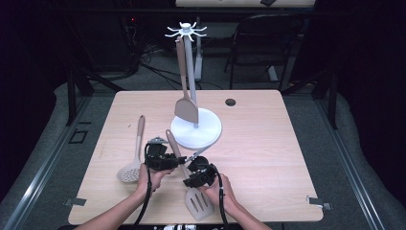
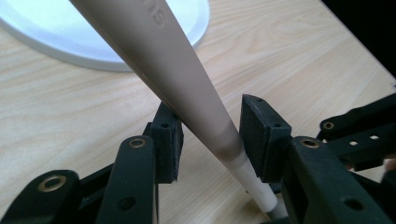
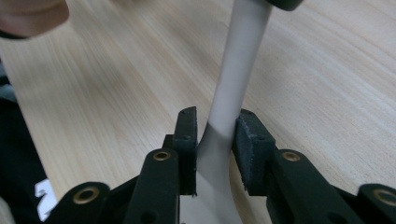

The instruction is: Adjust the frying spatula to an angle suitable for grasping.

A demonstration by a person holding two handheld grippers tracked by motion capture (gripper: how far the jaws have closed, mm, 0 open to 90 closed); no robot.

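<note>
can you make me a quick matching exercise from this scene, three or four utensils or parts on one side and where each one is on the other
Things:
1. slotted turner
2. skimmer spoon
3. solid turner
4. white stand base

Places or states:
A. hanging from the stand's hooks
B. lying on the table left of the grippers
C. standing on the table under the pole
D. handle between the jaws of both grippers

Pairs: 1-D, 2-B, 3-A, 4-C

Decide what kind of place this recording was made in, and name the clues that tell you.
Probably a lab or studio set up for recording, not a kitchen: a bare wooden table stands alone against dark surroundings, cables trail over the floor behind it, and a folding chair waits at the back.
</note>
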